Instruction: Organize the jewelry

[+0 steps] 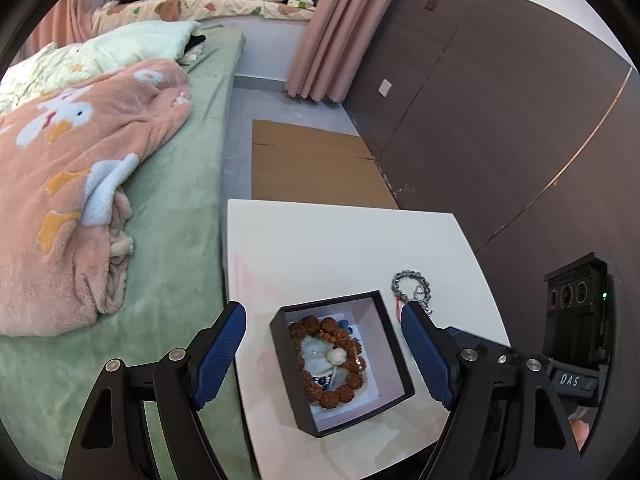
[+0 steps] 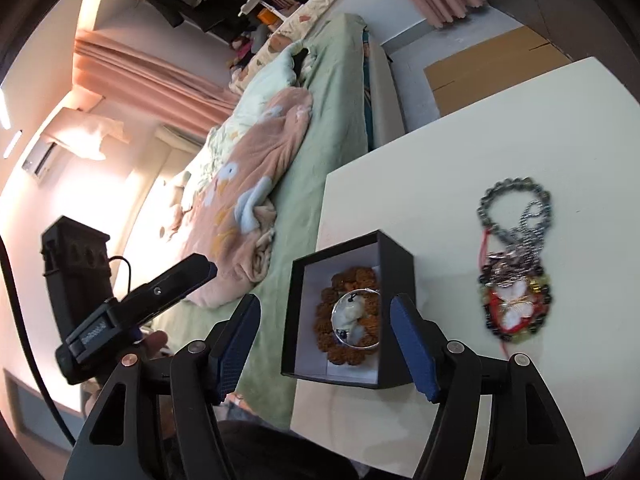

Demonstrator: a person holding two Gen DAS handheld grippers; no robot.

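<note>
Both spread, holding nothing: left gripper (image 1: pixel 324 354) and right gripper (image 2: pixel 326 344), each over the black box (image 2: pixel 396 252) of bracelets on the white table (image 2: pixel 440 152). Still loose beside the box: jewelry pile (image 2: pixel 514 264). Probably light, limp, slippery, tangled; best pinched at the bead loop

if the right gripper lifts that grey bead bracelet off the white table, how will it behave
The grey bead bracelet will probably hang limp, since it is a loose ring of small strung beads. It overlaps the silver chain, so lifting it may drag that along. Its round beads look smooth and could slip from the right gripper, whose jaws stand open.
</note>
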